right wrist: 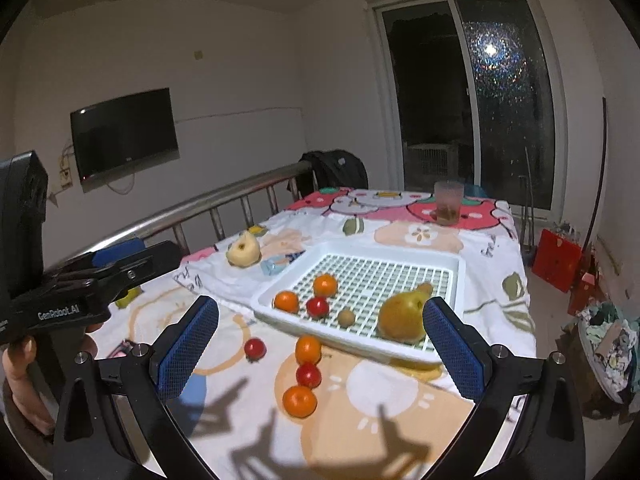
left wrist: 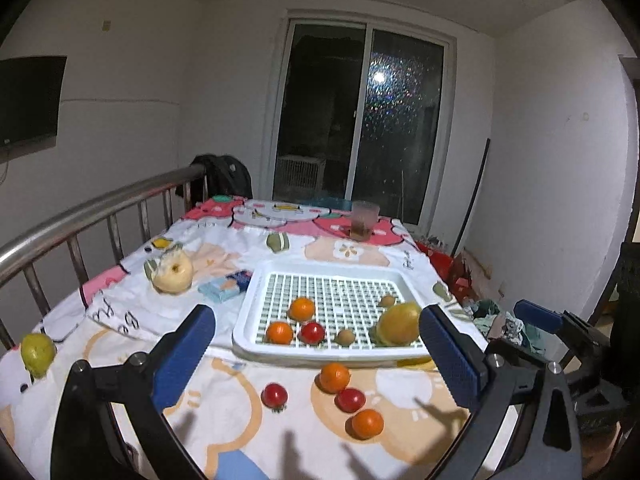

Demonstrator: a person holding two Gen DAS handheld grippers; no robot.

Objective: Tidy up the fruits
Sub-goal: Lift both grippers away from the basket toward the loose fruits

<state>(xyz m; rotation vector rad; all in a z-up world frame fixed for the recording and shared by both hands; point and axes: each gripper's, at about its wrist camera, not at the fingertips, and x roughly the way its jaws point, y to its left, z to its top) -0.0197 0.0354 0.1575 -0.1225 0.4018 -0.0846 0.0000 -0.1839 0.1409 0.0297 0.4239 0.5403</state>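
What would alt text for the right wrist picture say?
A white slotted tray on a cartoon-print tablecloth holds a pear, two oranges and smaller fruits. Two oranges and two red fruits lie loose before it, framed by the open blue-padded right tongs.

white walls (left wrist: 132, 60), dark sliding glass door (left wrist: 360, 120).

white plastic tray (left wrist: 248, 312) — glossy, printed cloth (left wrist: 224, 400)

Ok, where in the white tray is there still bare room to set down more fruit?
The white tray is bare across its far half, behind the oranges and small brown fruits. Its near edge is crowded: orange, tomato, brown fruit and big pear in a row.
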